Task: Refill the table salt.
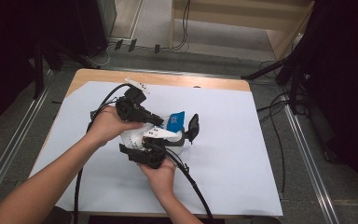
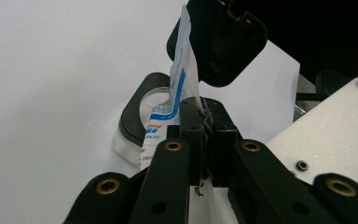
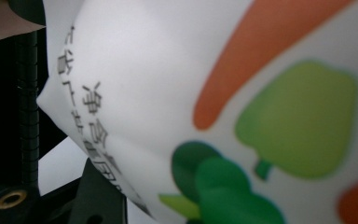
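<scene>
A white pouch with a blue top (image 1: 175, 120) is held up over the table between both grippers. My left gripper (image 1: 161, 122) comes in from the left; in the left gripper view its jaws (image 2: 204, 116) are pressed together on the pouch's thin edge (image 2: 177, 88). My right gripper (image 1: 186, 133) reaches in from below, one black pad (image 1: 193, 126) on the pouch's far side, the other on its near side. In the right gripper view the pouch (image 3: 214, 70), with printed vegetables and black lettering, hangs right before the camera, above one black finger (image 3: 98, 200).
A white sheet (image 1: 223, 154) covers the wooden table (image 1: 168, 77). Black cables (image 1: 193, 184) trail from both grippers toward the near edge. Dark stands and loose cables sit on the floor to the right (image 1: 279, 107) and behind the table.
</scene>
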`<act>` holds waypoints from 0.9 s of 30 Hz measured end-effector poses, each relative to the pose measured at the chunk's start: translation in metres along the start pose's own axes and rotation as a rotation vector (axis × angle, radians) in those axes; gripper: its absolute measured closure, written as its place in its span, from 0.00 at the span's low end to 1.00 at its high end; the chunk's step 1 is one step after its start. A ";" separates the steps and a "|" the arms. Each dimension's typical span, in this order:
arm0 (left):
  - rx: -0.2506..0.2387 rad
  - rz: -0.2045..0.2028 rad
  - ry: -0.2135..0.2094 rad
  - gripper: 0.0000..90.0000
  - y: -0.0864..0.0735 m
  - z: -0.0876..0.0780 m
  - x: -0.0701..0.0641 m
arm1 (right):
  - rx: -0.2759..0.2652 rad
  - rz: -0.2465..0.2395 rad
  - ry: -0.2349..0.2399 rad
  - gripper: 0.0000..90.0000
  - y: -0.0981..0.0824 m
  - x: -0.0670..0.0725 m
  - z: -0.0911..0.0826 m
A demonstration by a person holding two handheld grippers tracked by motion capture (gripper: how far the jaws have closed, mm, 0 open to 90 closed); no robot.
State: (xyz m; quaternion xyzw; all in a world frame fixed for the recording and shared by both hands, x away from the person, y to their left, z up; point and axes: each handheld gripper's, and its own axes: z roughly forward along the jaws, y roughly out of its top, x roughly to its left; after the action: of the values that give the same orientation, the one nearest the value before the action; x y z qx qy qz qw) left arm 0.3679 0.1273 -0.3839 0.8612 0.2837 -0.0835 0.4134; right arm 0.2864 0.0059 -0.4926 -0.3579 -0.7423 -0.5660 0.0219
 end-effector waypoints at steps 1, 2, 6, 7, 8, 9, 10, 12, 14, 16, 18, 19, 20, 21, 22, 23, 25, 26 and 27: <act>0.000 0.000 0.000 0.98 0.000 0.000 0.000 | 0.000 0.000 0.000 0.56 0.000 0.000 0.000; -0.002 0.001 -0.001 0.98 0.000 0.000 0.000 | 0.001 -0.005 -0.004 0.57 0.000 0.000 0.000; -0.003 0.001 0.002 0.98 0.000 0.000 0.000 | 0.000 -0.004 -0.008 0.57 0.000 0.000 0.001; -0.003 0.003 0.001 0.98 0.000 0.000 0.000 | -0.002 -0.002 -0.011 0.57 0.000 0.000 0.001; -0.004 0.002 0.001 0.98 0.000 0.000 0.000 | -0.005 -0.004 -0.014 0.57 0.000 0.000 0.001; -0.003 0.003 0.005 0.98 0.000 -0.001 0.000 | -0.006 -0.004 -0.014 0.57 0.000 0.000 0.001; -0.003 0.003 0.005 0.98 0.000 -0.001 0.000 | -0.006 -0.004 -0.014 0.57 0.000 0.000 0.001; -0.007 0.006 0.001 0.98 0.000 -0.001 0.000 | -0.007 -0.005 -0.013 0.57 0.000 0.000 0.001; -0.005 0.004 0.005 0.98 -0.001 -0.002 0.000 | -0.005 -0.004 -0.012 0.57 0.000 0.000 0.001; -0.004 0.004 0.005 0.98 0.000 -0.002 0.000 | -0.007 -0.004 -0.014 0.57 0.000 0.000 0.001; -0.004 0.001 0.002 0.98 0.000 -0.001 0.000 | -0.007 -0.001 -0.013 0.57 0.000 0.000 0.001; -0.004 0.001 0.002 0.98 0.000 -0.001 0.000 | -0.007 -0.001 -0.013 0.57 0.000 0.000 0.001; -0.006 0.000 0.001 0.98 0.000 -0.001 0.000 | -0.008 0.000 -0.013 0.57 0.000 0.000 0.001; -0.006 0.000 0.001 0.98 0.000 -0.001 0.000 | -0.008 -0.001 -0.015 0.57 0.000 0.000 0.001; -0.004 -0.002 0.004 0.98 0.000 -0.002 0.000 | -0.008 -0.001 -0.015 0.57 0.000 0.000 0.001; -0.001 0.001 0.005 0.98 0.000 -0.002 0.000 | -0.009 0.001 -0.013 0.57 0.000 0.000 0.001; -0.004 -0.001 0.004 0.98 0.000 -0.002 0.001 | -0.009 0.000 -0.012 0.57 0.000 0.000 0.001; -0.004 -0.003 0.004 0.98 0.000 -0.002 0.001 | -0.009 0.000 -0.011 0.57 0.000 0.000 0.001; -0.004 -0.003 0.004 0.98 0.000 -0.002 0.001 | -0.009 0.000 -0.011 0.57 0.000 0.000 0.001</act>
State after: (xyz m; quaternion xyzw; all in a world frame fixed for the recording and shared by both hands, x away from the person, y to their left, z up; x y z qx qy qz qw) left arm 0.3682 0.1291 -0.3833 0.8602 0.2860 -0.0821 0.4142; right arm 0.2869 0.0070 -0.4930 -0.3611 -0.7399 -0.5673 0.0161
